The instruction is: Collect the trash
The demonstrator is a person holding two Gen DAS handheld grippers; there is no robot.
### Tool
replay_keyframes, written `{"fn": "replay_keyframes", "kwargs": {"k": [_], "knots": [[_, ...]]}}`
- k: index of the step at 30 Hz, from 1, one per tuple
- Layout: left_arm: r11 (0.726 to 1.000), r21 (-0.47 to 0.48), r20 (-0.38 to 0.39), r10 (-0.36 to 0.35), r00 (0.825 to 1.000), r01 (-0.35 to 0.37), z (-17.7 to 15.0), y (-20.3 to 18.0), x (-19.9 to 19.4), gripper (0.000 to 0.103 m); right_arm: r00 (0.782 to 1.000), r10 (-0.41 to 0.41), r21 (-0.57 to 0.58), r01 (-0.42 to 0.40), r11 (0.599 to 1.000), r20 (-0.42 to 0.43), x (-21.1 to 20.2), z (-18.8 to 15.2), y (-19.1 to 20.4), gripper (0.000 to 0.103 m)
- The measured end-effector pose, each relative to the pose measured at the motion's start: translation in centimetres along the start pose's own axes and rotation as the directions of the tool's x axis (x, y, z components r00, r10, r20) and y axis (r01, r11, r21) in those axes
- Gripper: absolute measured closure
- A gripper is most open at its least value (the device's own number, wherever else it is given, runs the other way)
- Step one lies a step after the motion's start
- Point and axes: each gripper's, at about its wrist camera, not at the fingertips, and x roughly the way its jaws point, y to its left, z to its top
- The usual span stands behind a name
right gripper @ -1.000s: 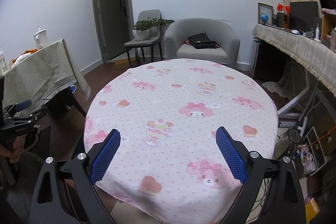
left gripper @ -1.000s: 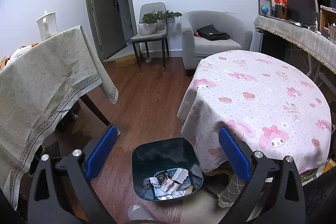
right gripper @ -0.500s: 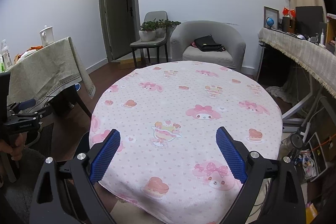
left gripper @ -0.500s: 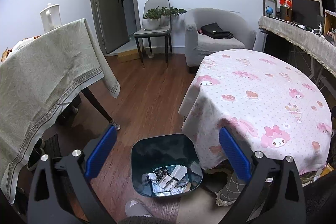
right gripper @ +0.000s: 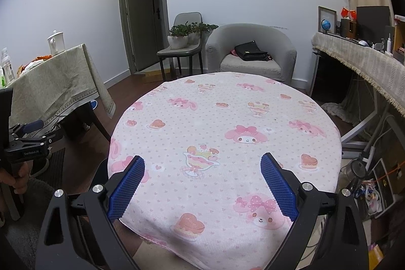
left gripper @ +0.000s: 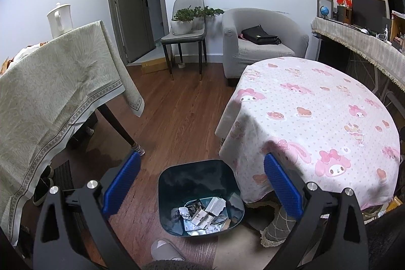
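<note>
A dark bin [left gripper: 200, 179] stands on the wooden floor beside the round table [left gripper: 316, 113], with crumpled paper and wrappers [left gripper: 205, 215] lying at its bottom. My left gripper [left gripper: 201, 179] hangs open above the bin, nothing between its blue pads. Over the near edge of the round table [right gripper: 227, 133] my right gripper [right gripper: 202, 176] is open and holds nothing. The pink cartoon tablecloth carries no trash in either view. At the left edge of the right wrist view, the left gripper [right gripper: 27, 141] shows in a hand.
A table under a beige cloth [left gripper: 50, 92] stands left with a white kettle [left gripper: 59, 19]. At the back are a chair with potted plants [left gripper: 187, 24], a grey armchair [left gripper: 260, 42] with a black bag, and a door. A draped shelf [left gripper: 359, 44] runs along the right wall. A slipper [left gripper: 164, 249] is near the bin.
Both grippers have risen and drawn back a little, so the bin and the round table look slightly farther away. Both stay open.
</note>
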Motion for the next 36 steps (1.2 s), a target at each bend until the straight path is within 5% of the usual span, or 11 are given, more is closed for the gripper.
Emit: {"fn": "replay_keyframes", "kwargs": {"k": [36], "knots": [[1.000, 0.004, -0.002, -0.003, 1.000, 0.003, -0.05, -0.09, 0.06, 0.004, 1.000, -0.002, 0.000, 0.002, 1.000, -0.001, 0.00, 0.02, 0.11, 0.009]]}}
